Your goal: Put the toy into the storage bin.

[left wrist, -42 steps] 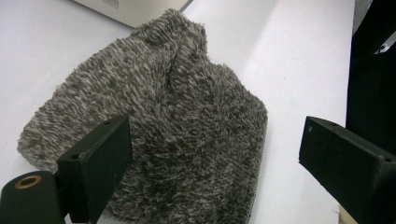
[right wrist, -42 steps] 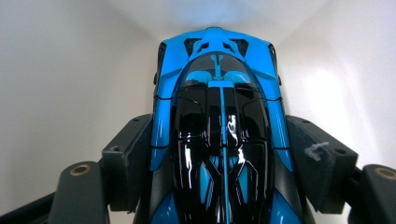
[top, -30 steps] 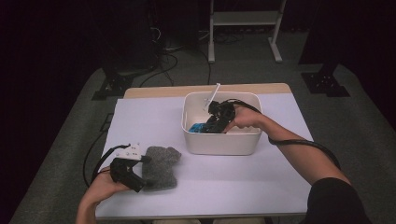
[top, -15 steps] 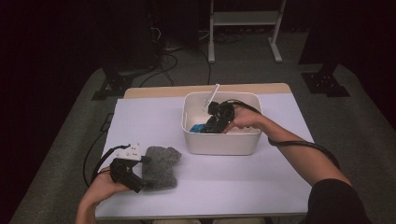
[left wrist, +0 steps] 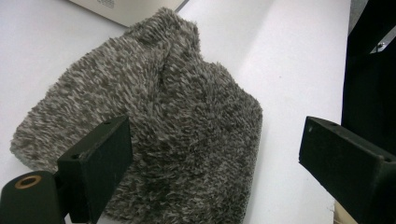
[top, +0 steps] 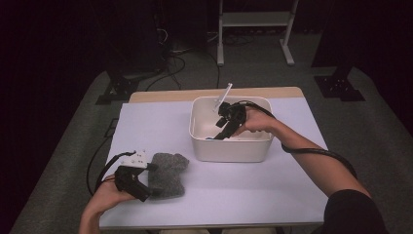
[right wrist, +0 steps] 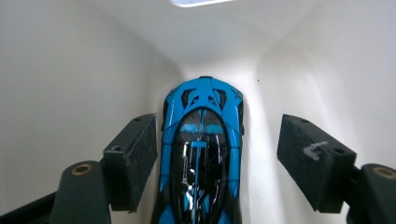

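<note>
High view: my right tongs (top: 220, 132) reach into the one white bin (top: 229, 148); left tongs (top: 152, 179) rest at one grey fuzzy beanie (top: 168, 174) on the tabletop (top: 253, 185).

Left gripper view: tongs spread wide over the beanie (left wrist: 163, 135), gripping nothing.

Right gripper view: tongs wide, straddling one blue toy car (right wrist: 201, 154) on the bin floor, left pad near touching. I judge this the pre-grasp; next, close squarely across its sides.

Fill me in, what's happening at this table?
A person works with a hand-held gripper in each hand. The right hand-held gripper is down inside the white bin, its jaws open on either side of a blue and black toy car, not clamped on it. The left hand-held gripper sits open at a fuzzy grey cloth on the table.
</note>
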Demonstrator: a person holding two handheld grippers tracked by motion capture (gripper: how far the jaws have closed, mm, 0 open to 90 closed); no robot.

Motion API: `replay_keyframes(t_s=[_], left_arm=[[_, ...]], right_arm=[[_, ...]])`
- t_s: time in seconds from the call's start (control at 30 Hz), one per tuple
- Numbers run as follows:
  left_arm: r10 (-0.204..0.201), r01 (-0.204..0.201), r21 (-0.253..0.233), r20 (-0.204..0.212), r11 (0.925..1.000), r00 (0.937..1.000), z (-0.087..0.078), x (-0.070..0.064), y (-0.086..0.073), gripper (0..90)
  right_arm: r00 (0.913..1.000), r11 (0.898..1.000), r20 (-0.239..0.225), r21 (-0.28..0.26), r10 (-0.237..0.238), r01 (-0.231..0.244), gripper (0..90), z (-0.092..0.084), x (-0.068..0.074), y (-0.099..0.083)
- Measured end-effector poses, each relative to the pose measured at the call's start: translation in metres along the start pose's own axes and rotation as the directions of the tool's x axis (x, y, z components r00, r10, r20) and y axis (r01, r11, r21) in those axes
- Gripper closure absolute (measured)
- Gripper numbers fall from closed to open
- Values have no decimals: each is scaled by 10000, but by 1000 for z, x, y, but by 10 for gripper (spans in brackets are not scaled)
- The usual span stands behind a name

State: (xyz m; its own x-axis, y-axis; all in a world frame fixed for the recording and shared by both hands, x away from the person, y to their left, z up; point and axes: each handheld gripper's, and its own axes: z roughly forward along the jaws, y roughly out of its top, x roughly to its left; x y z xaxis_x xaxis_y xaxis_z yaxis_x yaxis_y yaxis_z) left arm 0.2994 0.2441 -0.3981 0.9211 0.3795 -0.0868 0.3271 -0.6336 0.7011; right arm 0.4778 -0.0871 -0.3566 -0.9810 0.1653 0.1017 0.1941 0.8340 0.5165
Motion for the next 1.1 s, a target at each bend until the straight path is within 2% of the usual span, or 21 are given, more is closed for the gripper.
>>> replay_keyframes(t_s=[0.2, 0.5, 0.7, 1.1], left_arm=[[-11, 11, 4, -34, 10000, 10000, 0, 0, 0, 88], [-15, 15, -22, -39, 10000, 10000, -1, -1, -2, 84], [19, -20, -127, -31, 9999, 10000, -2, -2, 0, 84], [157, -156, -121, 60, 9998, 9999, 1, -5, 3, 83]], right_arm=[[10000, 9987, 36, -506, 85, -83, 262, -13, 0, 0], [9992, 9968, 333, -777, 229, -203, 253, -37, 6, 3], [9985, 9959, 458, -863, 310, -270, 253, -46, 12, 1], [9930, 9926, 1077, -1161, 493, -367, 252, -83, 27, -6]])
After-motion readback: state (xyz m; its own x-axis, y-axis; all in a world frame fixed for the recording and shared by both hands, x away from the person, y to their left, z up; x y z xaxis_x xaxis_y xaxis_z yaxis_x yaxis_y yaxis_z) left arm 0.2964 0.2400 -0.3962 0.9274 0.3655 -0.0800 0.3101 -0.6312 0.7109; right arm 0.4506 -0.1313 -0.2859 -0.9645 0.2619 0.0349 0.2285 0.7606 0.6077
